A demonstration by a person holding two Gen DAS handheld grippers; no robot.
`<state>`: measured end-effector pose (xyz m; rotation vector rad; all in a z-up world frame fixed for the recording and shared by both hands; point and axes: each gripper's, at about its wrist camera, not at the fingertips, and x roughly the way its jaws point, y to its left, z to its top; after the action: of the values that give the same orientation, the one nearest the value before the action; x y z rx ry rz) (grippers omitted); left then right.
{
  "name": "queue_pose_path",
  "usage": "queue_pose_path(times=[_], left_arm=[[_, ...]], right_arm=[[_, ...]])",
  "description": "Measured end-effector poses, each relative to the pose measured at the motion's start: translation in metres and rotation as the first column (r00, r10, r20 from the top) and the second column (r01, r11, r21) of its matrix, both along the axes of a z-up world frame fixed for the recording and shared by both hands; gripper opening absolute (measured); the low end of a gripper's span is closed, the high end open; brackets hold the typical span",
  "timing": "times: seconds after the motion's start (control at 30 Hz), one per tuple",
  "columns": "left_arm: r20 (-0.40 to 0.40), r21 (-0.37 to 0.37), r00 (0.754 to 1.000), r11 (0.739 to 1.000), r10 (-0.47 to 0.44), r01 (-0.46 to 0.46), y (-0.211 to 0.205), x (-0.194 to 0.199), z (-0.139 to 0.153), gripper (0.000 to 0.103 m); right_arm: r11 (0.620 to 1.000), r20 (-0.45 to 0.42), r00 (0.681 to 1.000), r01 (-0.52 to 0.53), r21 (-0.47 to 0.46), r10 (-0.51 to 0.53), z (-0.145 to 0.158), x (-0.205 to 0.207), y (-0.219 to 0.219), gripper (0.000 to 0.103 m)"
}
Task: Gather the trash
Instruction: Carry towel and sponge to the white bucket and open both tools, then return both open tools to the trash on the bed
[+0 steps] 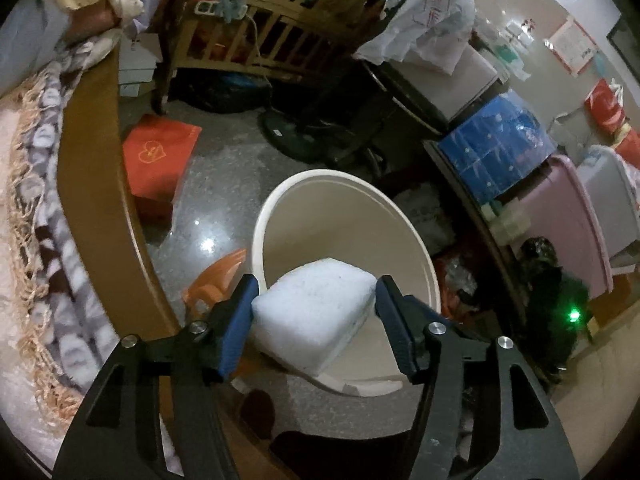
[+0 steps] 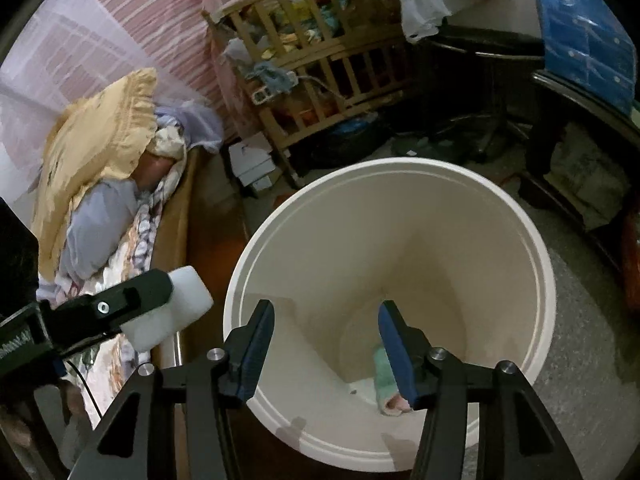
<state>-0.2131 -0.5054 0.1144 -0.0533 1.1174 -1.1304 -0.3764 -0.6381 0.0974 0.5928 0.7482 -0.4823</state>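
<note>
Left gripper (image 1: 316, 312): jaws parted, foam block (image 1: 316, 312) between them, right pad clear of it, over bin (image 1: 344, 188) rim. Right gripper (image 2: 326, 344): open, empty, above bin mouth. Green cloth (image 2: 384, 384) on bin bottom. Bin on floor (image 1: 224, 184) beside bed (image 1: 92, 184).

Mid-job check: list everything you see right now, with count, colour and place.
foam block: one, white, between the left gripper's pads, beside the bin's rim
bin: one, cream, on the floor beside the bed
scrap: one, green-pink, on the bin's bottom
crib: one, wooden, behind the bin
bag: one, red, on the floor
pillow: one, yellow, on the bed
left gripper: black, blue pads
right gripper: open, empty, over the bin
</note>
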Motion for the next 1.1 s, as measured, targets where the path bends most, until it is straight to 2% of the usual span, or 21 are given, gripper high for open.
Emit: queue_pose_path(times=[0.13,0.27,0.33,0.53,0.7,0.8,0.93,1.1], left_arm=[[-0.017,-0.042,1.000,0.999,0.005,-0.006,-0.001,0.001,0.006,0.063],[-0.068,-0.056,0.998,0.998,0.010,-0.014,-0.007,0.007,0.001,0.063],[-0.070,-0.052,0.997,0.998,0.018,-0.021,-0.007,0.009,-0.001,0.063],[-0.029,-0.041,0.999,0.999,0.033,-0.035,0.009,0.014,0.008,0.063],[0.076,0.003,0.995,0.998,0.066,-0.066,0.044,0.014,0.017,0.063],[0.155,0.034,0.984,0.995,0.093,-0.099,0.066,0.012,0.021,0.063],[0.243,0.075,0.958,0.981,0.154,-0.177,0.101,0.011,0.021,0.063],[0.355,0.134,0.907,0.948,0.226,-0.289,0.142,0.012,0.019,0.063]], right_arm=[[1.000,0.025,1.000,0.009,0.010,-0.010,0.002,0.000,0.001,0.052],[0.999,0.030,0.999,0.044,-0.027,-0.043,0.005,-0.006,0.003,0.053],[0.998,0.036,0.998,0.056,-0.001,-0.056,0.002,-0.008,-0.002,0.057],[0.999,0.026,0.999,0.045,0.017,-0.045,-0.001,-0.007,-0.006,0.058],[1.000,0.032,0.999,0.001,-0.006,-0.001,0.001,-0.005,0.002,0.060],[0.999,0.047,0.998,-0.035,-0.014,0.036,0.003,-0.003,0.009,0.062],[0.996,0.051,0.995,-0.078,-0.047,0.081,0.007,0.002,0.020,0.062],[0.981,0.055,0.985,-0.156,-0.111,0.163,0.022,0.018,0.056,0.064]])
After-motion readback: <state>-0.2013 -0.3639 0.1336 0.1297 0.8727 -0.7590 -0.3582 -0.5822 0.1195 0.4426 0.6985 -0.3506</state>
